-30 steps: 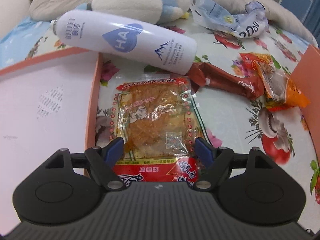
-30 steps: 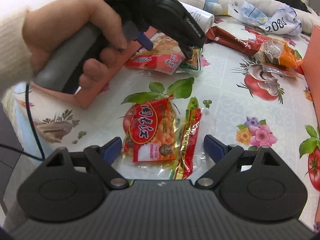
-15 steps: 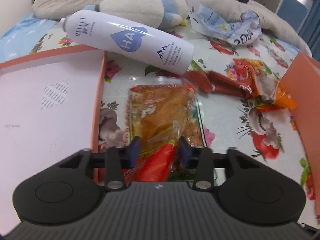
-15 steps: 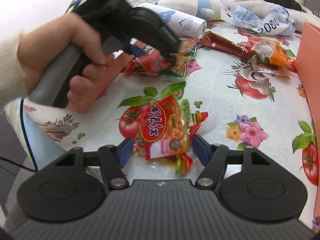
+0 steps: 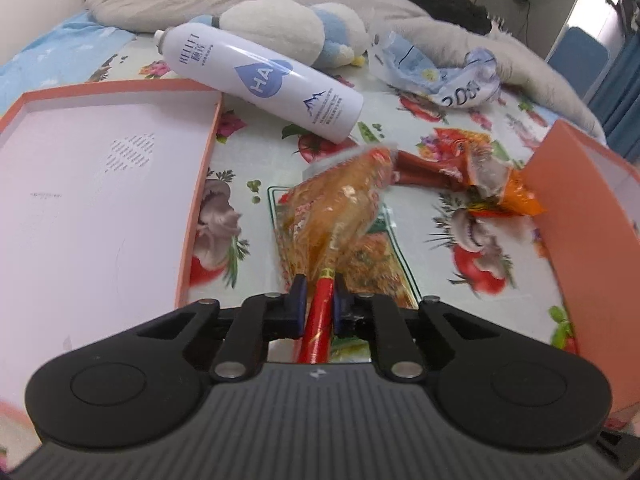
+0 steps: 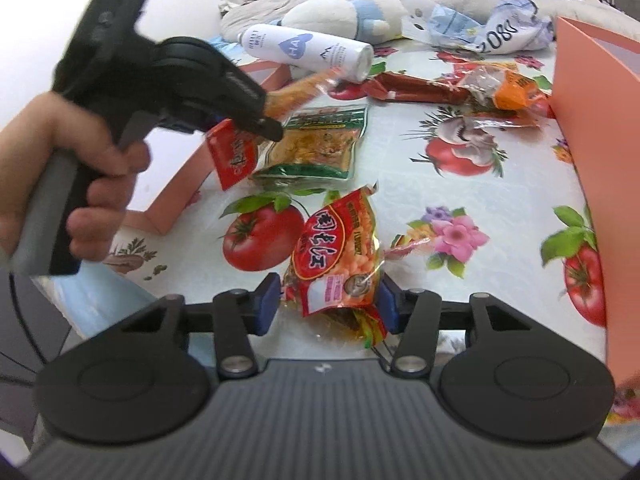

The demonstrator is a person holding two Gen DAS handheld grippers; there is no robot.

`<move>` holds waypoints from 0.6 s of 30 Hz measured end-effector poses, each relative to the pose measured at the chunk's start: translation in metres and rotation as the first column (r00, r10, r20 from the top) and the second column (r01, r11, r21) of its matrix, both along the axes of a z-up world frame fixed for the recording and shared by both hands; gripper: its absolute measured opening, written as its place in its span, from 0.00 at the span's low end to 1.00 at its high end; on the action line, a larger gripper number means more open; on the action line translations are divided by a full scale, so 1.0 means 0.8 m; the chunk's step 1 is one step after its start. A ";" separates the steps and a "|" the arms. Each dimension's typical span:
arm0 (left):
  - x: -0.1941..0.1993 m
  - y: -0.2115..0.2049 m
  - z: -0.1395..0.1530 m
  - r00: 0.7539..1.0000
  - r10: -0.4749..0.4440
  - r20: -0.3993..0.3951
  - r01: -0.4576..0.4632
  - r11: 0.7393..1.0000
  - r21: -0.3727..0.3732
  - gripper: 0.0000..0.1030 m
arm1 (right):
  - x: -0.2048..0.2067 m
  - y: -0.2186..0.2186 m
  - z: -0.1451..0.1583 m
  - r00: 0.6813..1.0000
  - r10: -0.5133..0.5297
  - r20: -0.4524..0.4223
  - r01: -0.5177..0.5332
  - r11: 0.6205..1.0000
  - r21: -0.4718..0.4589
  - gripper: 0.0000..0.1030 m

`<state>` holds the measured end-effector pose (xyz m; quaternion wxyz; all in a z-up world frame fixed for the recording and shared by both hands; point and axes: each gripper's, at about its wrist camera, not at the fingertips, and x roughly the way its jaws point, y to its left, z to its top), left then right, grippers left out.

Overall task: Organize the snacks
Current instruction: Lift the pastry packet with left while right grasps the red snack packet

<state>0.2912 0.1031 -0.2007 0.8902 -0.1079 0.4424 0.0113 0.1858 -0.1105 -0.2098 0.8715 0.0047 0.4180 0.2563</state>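
My left tongs (image 5: pixel 319 304) have just been closing and now pinch the red end of a flat orange snack packet (image 5: pixel 340 208); the blue pads press it from both sides and the packet sticks out ahead, crumpled and lifted off the flowered cloth (image 5: pixel 452 136). Under it lies a green-edged packet (image 6: pixel 320 144) flat on the cloth. To the left sits an open coral box (image 5: pixel 100 184) with a white inside, and at the right edge stands another coral box wall (image 5: pixel 568 200). Beyond the packet lies a white spray can (image 5: pixel 264 80) on its side, with a dark red stick packet (image 5: pixel 424 168) and a torn orange wrapper (image 5: pixel 516 196) near the right box.

My right tongs (image 6: pixel 326 304) have also just been closing, about halfway, around a red peanut packet (image 6: pixel 336 256). The right pad touches the packet's edge and the wrapper bulges and stands up between the pads, so I take it as pinched. From this side I see my left hand (image 6: pixel 68 184) on its grey handle, the orange packet hanging from those tongs over the near corner of the left box.
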 end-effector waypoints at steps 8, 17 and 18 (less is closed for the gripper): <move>-0.063 -0.024 0.028 0.998 0.043 0.053 -0.041 0.998 -0.044 0.07 | -0.017 -0.026 0.028 0.997 -0.056 0.048 0.055 0.998 0.021 0.51; -0.119 -0.048 0.053 0.992 0.079 0.094 -0.071 0.994 -0.085 0.07 | -0.028 -0.050 0.046 0.991 -0.107 0.080 0.105 0.994 0.040 0.51; -0.123 -0.050 0.055 0.992 0.084 0.099 -0.075 0.993 -0.092 0.07 | -0.028 -0.052 0.048 0.990 -0.115 0.085 0.112 0.993 0.041 0.51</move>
